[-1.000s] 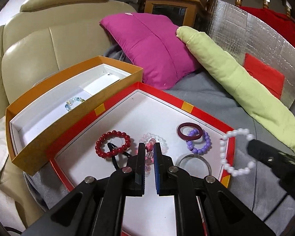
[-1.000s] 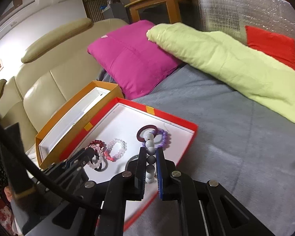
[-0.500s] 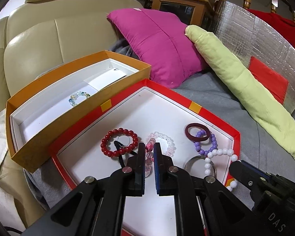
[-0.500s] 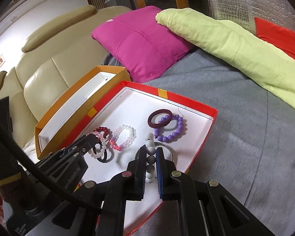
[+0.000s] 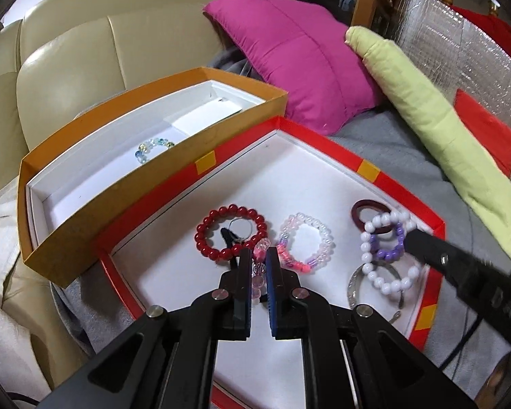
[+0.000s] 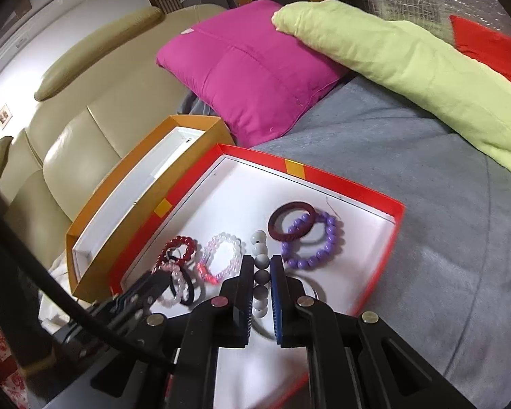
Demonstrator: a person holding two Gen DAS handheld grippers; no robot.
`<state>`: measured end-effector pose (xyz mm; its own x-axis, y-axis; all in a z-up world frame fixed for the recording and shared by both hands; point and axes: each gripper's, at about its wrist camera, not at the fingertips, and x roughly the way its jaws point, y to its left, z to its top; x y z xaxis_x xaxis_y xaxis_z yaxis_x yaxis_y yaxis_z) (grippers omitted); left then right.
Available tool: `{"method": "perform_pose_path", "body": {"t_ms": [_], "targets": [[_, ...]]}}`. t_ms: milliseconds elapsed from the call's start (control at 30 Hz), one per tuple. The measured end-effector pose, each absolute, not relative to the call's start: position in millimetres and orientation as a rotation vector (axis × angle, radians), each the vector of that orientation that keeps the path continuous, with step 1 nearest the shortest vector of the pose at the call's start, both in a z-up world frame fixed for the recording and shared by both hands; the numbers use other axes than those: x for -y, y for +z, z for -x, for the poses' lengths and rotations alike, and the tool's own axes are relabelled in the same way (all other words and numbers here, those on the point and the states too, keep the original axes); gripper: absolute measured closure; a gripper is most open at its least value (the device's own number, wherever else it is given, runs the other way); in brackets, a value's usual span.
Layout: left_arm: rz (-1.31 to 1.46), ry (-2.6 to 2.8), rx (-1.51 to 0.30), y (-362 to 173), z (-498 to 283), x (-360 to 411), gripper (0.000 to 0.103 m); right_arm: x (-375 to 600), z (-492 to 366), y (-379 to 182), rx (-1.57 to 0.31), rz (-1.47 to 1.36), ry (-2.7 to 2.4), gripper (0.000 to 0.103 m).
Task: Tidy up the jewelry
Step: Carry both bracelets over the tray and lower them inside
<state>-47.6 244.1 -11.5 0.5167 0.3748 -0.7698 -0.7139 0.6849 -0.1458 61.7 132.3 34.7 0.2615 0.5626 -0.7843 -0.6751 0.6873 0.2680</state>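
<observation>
Both grippers, left [image 5: 259, 259] and right [image 6: 262, 266], are clamped on bead bracelets, pale pink [image 5: 259, 266] and white [image 6: 259, 272], which could be snagged below.

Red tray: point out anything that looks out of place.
In the red tray the bracelets lie jumbled: the white bead bracelet, held by the right gripper, overlaps the purple one and the maroon ring. Only one bracelet sits in the orange box.
</observation>
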Motion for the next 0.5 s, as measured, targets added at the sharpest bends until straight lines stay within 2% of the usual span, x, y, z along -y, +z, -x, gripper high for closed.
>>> {"method": "perform_pose_path", "body": {"t_ms": [500], "targets": [[0.503, 0.713, -0.857, -27, 40, -251, 0.095, -168, -88, 29, -1.018, 0.109, 0.862, 0.093]]}}
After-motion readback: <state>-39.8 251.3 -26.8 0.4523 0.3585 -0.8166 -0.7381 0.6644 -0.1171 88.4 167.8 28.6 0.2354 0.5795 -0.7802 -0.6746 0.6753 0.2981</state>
